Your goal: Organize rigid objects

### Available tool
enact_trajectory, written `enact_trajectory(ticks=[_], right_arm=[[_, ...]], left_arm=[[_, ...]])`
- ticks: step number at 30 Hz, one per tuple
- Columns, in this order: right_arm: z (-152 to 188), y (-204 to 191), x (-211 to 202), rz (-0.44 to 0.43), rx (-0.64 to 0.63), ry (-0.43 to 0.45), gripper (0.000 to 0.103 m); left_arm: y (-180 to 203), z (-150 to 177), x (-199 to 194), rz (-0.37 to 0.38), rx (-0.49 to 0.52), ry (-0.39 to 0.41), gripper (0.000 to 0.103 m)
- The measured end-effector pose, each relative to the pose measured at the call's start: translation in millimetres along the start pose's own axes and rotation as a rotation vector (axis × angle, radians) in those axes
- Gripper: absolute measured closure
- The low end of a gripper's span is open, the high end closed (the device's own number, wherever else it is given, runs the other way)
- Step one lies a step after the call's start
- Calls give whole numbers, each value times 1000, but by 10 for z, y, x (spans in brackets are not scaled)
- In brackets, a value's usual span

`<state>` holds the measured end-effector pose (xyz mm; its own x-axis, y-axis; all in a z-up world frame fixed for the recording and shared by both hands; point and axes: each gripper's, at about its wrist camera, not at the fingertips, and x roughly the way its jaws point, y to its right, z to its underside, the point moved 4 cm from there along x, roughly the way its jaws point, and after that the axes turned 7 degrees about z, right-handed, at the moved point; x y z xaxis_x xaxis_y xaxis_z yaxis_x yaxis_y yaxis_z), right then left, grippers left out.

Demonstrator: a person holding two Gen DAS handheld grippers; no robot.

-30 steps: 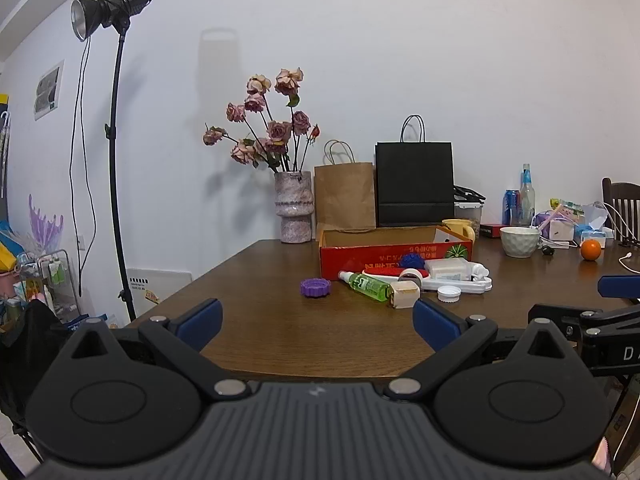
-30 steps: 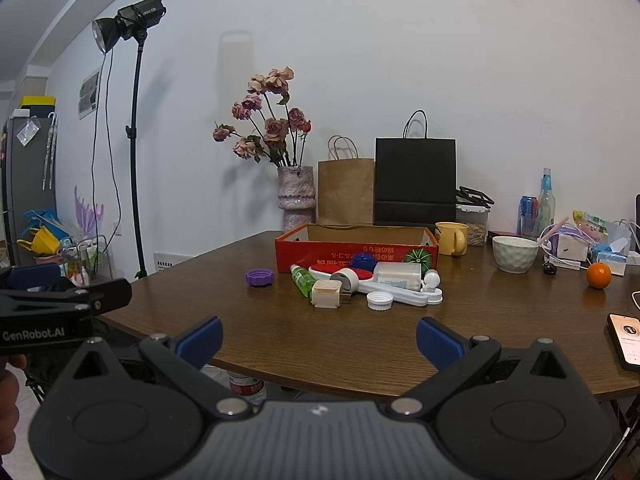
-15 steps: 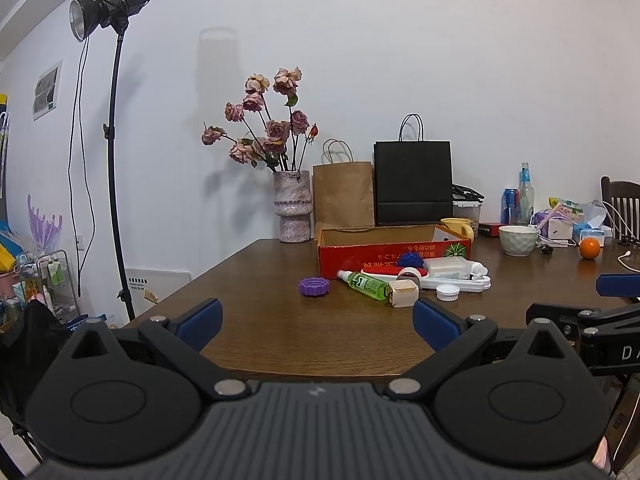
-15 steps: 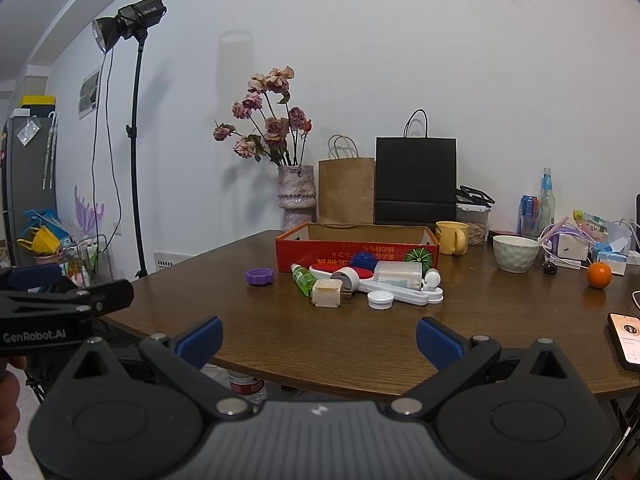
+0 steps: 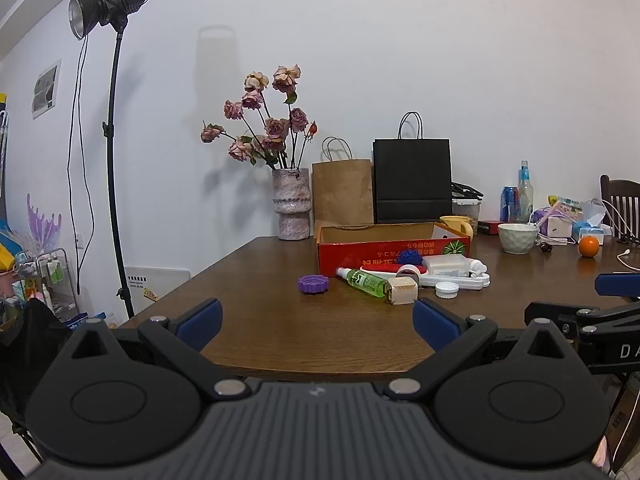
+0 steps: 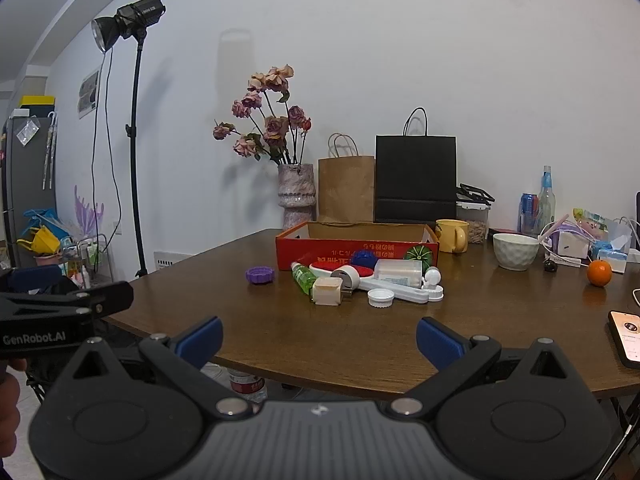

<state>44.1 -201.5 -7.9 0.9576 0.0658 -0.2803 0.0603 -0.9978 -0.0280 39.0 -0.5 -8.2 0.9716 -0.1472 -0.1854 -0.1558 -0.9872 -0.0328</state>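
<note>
I am holding both tools low, in front of the near edge of the bench [image 6: 320, 364], because I am not yet choosing what to take. My left hand-held gripper [image 5: 316, 318] is released, its blue pads wide apart and nothing between them. My right hand-held gripper [image 6: 318, 336] is released in the same way and is also carrying nothing. I judge that I am keeping them spread so that either one is ready for a first grasp.

Further on, the loose things are lying in a small heap in the middle of the bench, well apart from both tools. The purple cap [image 6: 260, 275] is lying alone on the left. Near it the green bottle [image 6: 304, 278] is lying on its side, touching the beige cube [image 6: 328, 291]. The white cap [image 6: 381, 298] is resting just in front of the long white case [image 6: 404, 290], and a red brush [image 6: 344, 268] and a blue ball [image 6: 363, 258] are lying behind it.

Just behind the heap the red box [image 6: 356, 246] is standing open, and I cannot tell if anything is inside. I think it is the place for these things, so it is standing close to them.

At the far edge a vase [image 6: 295, 196] and two paper bags are standing against the wall, out of my way. A bowl [image 6: 515, 251] and an orange [image 6: 599, 273] are at the right.
</note>
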Motion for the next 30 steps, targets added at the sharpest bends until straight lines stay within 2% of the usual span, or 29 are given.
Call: enact_trajectory(ticks=[4, 7, 14, 21, 26, 30], right_arm=[[41, 16, 53, -7, 10, -17, 0], [111, 16, 170, 0, -2, -39, 0], [81, 99, 685, 37, -19, -71, 0], [-147, 226, 1340, 56, -36, -93, 0], [-249, 260, 1822, -9, -31, -150, 0], [-293, 187, 2209, -5, -67, -198, 0]], left_arm=[[-1, 16, 33, -8, 10, 1, 0], [-21, 57, 125, -56, 34, 23, 0], [-145, 104, 570, -64, 11, -25, 0], [-222, 71, 1285, -23, -5, -111, 0], [-291, 77, 1818, -10, 4, -185, 0], [-445, 84, 2322, 15, 2, -251, 0]])
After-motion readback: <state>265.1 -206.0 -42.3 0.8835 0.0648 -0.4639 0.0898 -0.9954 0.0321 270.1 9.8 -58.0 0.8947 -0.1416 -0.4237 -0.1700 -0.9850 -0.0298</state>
